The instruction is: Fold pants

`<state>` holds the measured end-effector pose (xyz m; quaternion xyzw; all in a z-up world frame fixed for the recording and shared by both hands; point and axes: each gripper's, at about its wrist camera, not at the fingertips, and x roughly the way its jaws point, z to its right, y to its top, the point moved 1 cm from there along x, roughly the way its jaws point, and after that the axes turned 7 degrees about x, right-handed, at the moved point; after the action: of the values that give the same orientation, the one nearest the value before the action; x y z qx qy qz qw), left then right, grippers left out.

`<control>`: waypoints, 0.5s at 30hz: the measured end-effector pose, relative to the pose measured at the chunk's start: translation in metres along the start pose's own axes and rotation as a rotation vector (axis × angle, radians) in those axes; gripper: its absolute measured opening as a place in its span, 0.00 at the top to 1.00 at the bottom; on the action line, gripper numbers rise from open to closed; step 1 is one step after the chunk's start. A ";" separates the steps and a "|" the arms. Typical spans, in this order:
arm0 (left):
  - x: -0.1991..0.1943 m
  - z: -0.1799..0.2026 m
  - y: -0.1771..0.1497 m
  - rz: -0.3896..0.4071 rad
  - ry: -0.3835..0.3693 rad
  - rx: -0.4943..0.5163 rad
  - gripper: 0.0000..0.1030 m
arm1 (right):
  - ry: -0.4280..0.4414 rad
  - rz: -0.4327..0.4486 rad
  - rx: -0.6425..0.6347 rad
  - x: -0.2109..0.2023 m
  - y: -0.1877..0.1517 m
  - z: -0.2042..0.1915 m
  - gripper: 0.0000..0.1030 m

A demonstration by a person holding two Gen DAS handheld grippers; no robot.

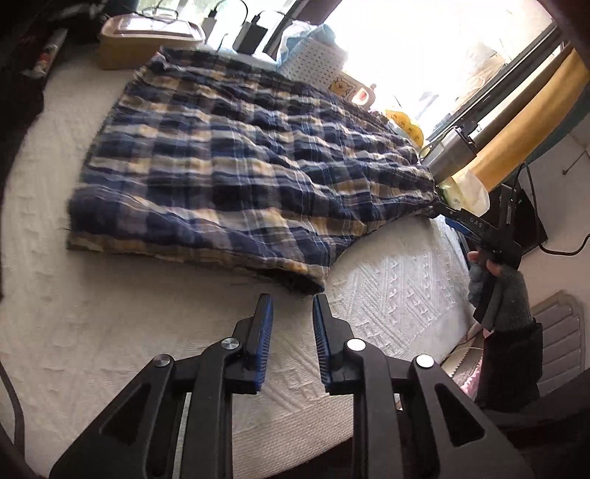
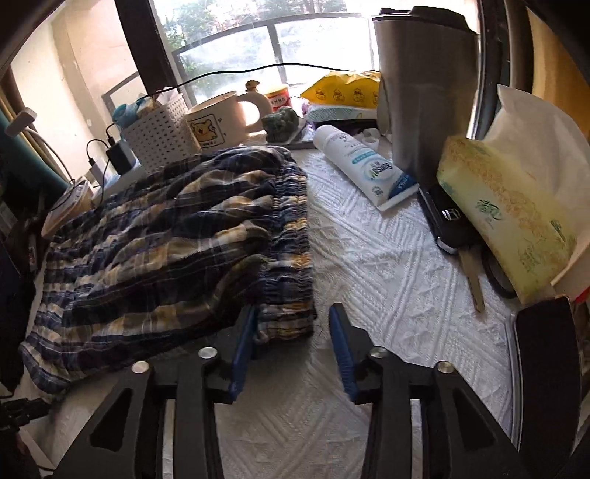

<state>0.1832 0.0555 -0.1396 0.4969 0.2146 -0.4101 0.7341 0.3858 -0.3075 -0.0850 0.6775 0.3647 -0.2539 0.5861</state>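
Observation:
The blue, white and yellow plaid pants lie folded on the white textured cloth. My left gripper is open and empty, just short of the pants' near corner. In the right wrist view the pants lie left of centre, their gathered waistband toward me. My right gripper is open, its jaws standing either side of the waistband's near corner. The right gripper also shows in the left wrist view at the pants' right corner.
A steel tumbler, tissue pack, white tube, car key, mug and perforated white basket crowd the far and right sides. A tan box and chargers stand behind the pants.

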 end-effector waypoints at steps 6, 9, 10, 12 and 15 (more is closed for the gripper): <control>-0.034 -0.002 0.038 0.121 0.140 0.161 0.78 | -0.019 0.139 -0.047 -0.046 0.002 -0.015 0.32; -0.024 -0.005 0.064 0.135 0.166 0.225 0.77 | 0.036 0.166 -0.160 -0.050 0.004 -0.049 0.32; -0.015 -0.006 0.075 0.130 0.166 0.243 0.77 | 0.049 0.167 -0.194 -0.048 0.006 -0.062 0.32; 0.001 -0.010 0.090 0.120 0.175 0.259 0.77 | 0.087 0.142 -0.241 -0.034 0.009 -0.082 0.32; 0.018 -0.019 0.102 0.084 0.185 0.262 0.77 | 0.125 0.053 -0.260 -0.002 0.009 -0.103 0.32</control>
<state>0.2790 0.0833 -0.1041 0.6325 0.2049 -0.3559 0.6567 0.3837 -0.2076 -0.0593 0.6196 0.4123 -0.1461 0.6518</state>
